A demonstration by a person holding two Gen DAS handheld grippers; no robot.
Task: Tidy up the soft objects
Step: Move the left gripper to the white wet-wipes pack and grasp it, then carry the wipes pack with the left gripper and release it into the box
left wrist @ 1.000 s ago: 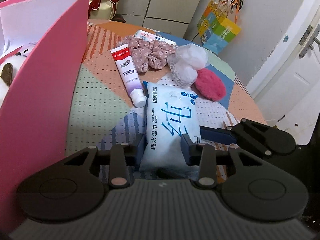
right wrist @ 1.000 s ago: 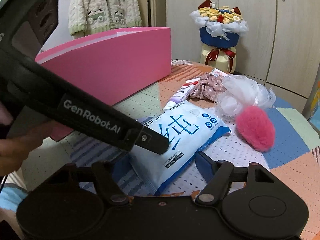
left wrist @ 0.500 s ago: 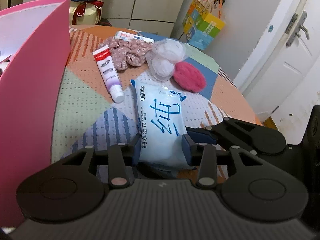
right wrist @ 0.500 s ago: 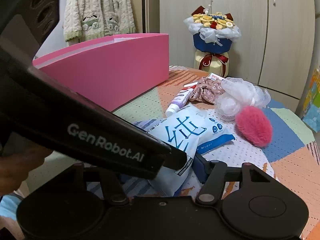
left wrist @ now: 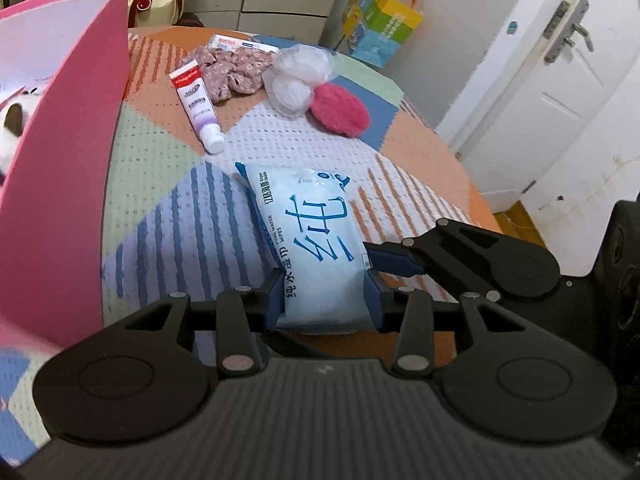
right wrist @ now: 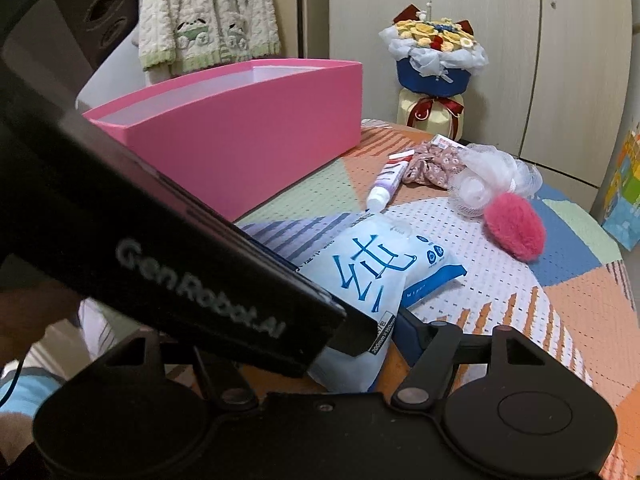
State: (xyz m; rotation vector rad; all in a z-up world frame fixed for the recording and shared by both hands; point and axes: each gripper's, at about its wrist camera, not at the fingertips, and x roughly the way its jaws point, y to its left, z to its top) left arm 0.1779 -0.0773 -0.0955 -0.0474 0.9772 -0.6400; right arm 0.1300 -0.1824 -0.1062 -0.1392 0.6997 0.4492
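A white and blue pack of wet wipes [left wrist: 312, 248] is clamped at its near end by my left gripper [left wrist: 325, 300] and lifted off the table, tilted up. It shows in the right wrist view [right wrist: 372, 280] too. My right gripper [right wrist: 360, 344] is beside the pack's near end; one blue finger [left wrist: 394, 258] touches its right edge, and the left gripper's body hides the other finger. A pink box [left wrist: 60, 160] stands on the left with a plush toy [left wrist: 10, 136] inside.
On the patchwork table [left wrist: 160, 160] lie a toothpaste tube [left wrist: 198, 106], a floral scrunchie [left wrist: 236, 68], a white mesh puff [left wrist: 298, 76], a pink fluffy pad [left wrist: 340, 110] and a small flat box [left wrist: 240, 44]. A bouquet [right wrist: 434, 68] stands behind.
My left gripper has closed on the wipes pack and pulled it up and toward the near edge of the table. The right gripper has stayed close beside it.
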